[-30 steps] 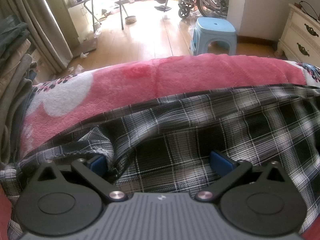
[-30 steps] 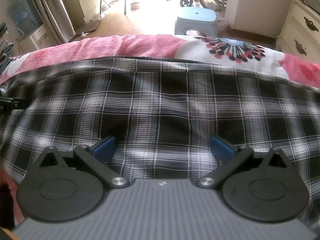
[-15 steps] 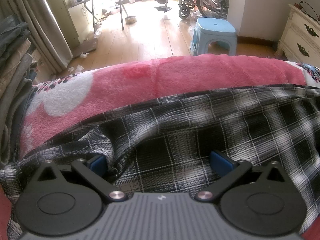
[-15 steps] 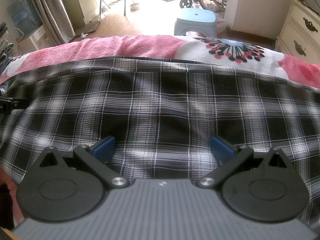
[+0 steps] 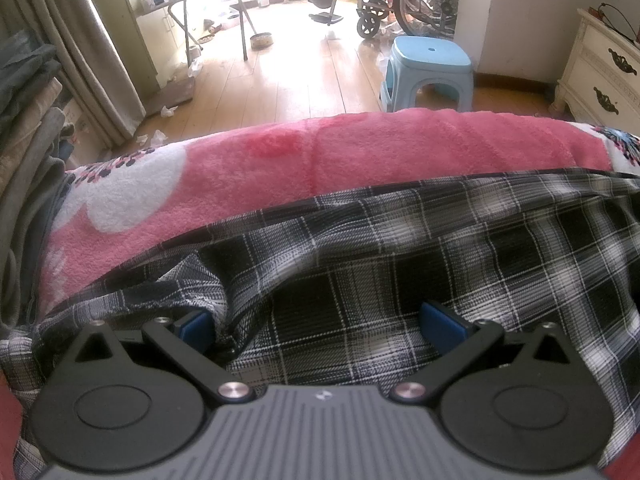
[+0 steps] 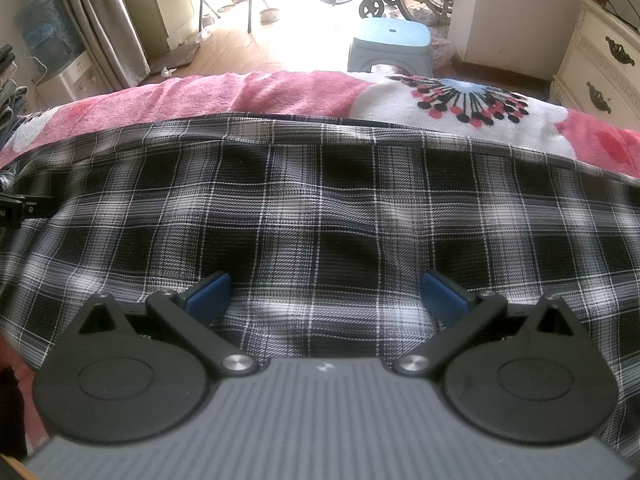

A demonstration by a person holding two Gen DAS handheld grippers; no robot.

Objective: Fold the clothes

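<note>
A black-and-white plaid garment [image 5: 420, 248] [image 6: 320, 208] lies spread over a pink flowered blanket [image 5: 320, 156] [image 6: 192, 96]. My left gripper [image 5: 318, 326] is open and sits low on the near left part of the cloth, where a bunched fold [image 5: 192, 288] rises by its left blue pad. My right gripper [image 6: 326, 300] is open too, resting on flat cloth near the front edge, blue pads wide apart. In the right wrist view a black part of the other gripper [image 6: 20, 206] shows at the left edge.
Beyond the bed, a light blue stool [image 5: 428, 68] [image 6: 390, 46] stands on the wooden floor. A white dresser [image 5: 604, 76] [image 6: 600, 64] is at the right. A wheelchair [image 5: 400, 8], a folding table [image 5: 200, 16], curtains and stacked clothes [image 5: 28, 120] sit farther back and left.
</note>
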